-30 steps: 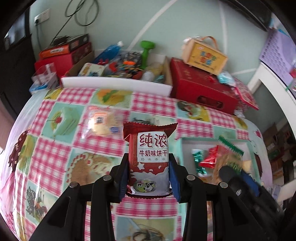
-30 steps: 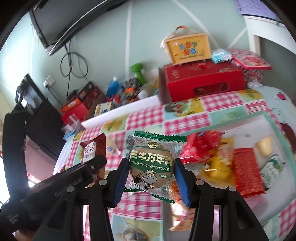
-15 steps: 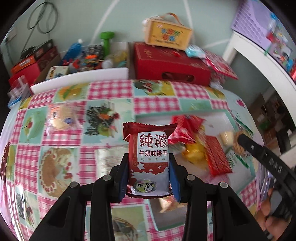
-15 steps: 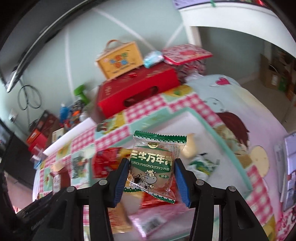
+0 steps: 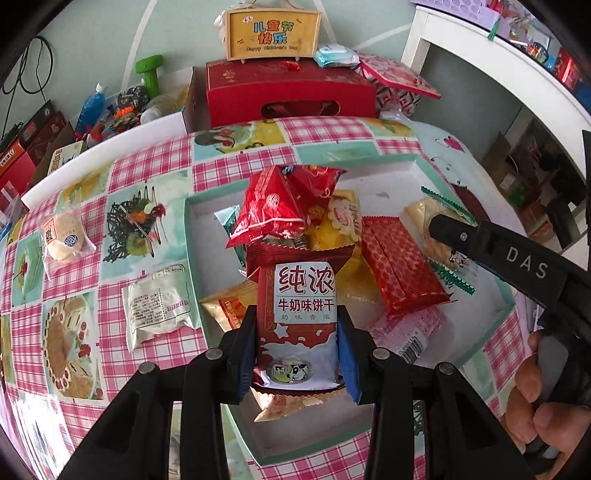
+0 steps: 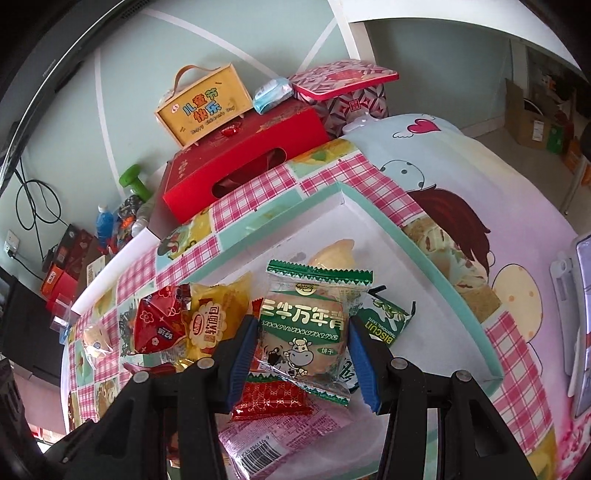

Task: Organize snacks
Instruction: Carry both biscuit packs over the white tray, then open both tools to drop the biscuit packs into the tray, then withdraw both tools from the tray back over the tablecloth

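Since both packets hang over tray, release looks like next step. Left gripper clamps red milk-biscuit packet by sides, label up, over snack pile ahead. Right gripper pinches green cow biscuit packet likewise, bare tray floor just beyond. White packet and bun packet, left of left gripper, lie outside tray, unsorted.

Domestic room, lived-in. Indicators: desk covered by a pink checked cloth with food pictures; red gift box and yellow carry box against a pale green wall; wall socket with cables; cardboard boxes on the floor.
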The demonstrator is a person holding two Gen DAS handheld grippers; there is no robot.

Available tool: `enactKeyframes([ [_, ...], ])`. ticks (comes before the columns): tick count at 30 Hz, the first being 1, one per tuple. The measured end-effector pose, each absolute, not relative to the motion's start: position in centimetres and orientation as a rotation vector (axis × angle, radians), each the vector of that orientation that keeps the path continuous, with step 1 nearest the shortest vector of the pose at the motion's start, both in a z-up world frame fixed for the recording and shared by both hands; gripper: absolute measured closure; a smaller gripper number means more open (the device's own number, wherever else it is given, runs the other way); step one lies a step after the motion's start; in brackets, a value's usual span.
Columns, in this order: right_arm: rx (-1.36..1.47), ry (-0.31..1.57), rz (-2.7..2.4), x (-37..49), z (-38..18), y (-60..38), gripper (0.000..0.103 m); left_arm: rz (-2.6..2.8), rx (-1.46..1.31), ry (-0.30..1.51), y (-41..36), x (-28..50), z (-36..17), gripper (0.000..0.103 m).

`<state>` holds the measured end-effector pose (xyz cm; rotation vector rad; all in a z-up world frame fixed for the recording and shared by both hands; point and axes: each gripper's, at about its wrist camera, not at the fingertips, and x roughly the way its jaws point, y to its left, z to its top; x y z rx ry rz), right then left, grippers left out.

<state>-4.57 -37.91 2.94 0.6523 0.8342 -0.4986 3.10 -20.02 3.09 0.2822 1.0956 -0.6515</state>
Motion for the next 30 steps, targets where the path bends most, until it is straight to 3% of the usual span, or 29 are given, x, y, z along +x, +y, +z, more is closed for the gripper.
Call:
enactKeyframes([
  [10,0.669,0.867,-0.501,-4.3,1.8,-38.2,0.050,-0.630,0.275,1.084,-20.1,3.5,2.1,0.062],
  [13,0.663,0.875,-0.503,-4.3,1.9,-38.2,0.050,-0.632,0.265,1.081,-20.1,3.5,2.3,0.046],
  [16,0.643,0.888,-0.507,-4.2,2.0,-38.1,0.048,-0.637,0.255,1.079,-19.9,3.4,2.8,0.042],
  [19,0.625,0.889,-0.517,-4.2,2.3,-38.0,0.035,-0.628,0.260,1.075,-19.7,3.4,3.3,0.033],
  [25,0.595,0.898,-0.512,-3.9,2.8,-37.5,0.028,-0.600,0.223,1.088,-18.8,3.8,4.2,0.032],
  [30,0.555,0.911,-0.512,-3.4,3.0,-36.8,0.013,-0.507,0.183,1.094,-17.3,4.9,4.5,0.024],
])
